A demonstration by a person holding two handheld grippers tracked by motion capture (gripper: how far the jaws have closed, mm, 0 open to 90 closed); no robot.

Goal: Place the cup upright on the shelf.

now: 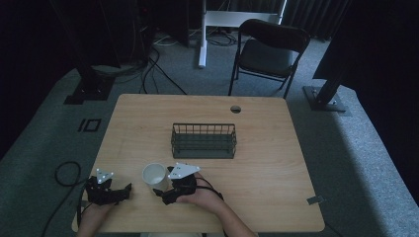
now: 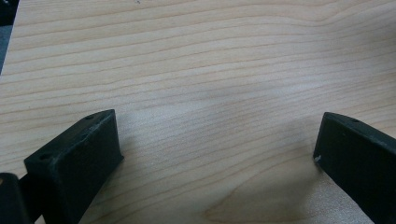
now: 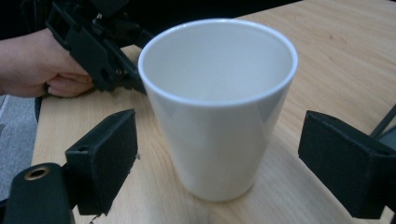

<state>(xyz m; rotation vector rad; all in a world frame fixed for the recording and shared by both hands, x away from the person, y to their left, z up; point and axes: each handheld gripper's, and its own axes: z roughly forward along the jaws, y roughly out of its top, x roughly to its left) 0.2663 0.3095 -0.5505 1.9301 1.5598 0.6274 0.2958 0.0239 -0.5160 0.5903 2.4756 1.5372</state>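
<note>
A dim lab-like recording room: bare wooden table (image 1: pixel 257 148), folding chair (image 1: pixel 267 52), floor cables (image 1: pixel 153 69), black rig stands (image 1: pixel 91 84).

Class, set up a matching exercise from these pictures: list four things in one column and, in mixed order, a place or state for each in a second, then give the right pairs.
1. white ceramic cup
2. dark wire basket
3. left tool
4. black folding chair

a. on the floor beyond the table
b. open over bare wood
c. empty, mid-table
d. upright between the right tool's open jaws

Pairs: 1-d, 2-c, 3-b, 4-a
</note>
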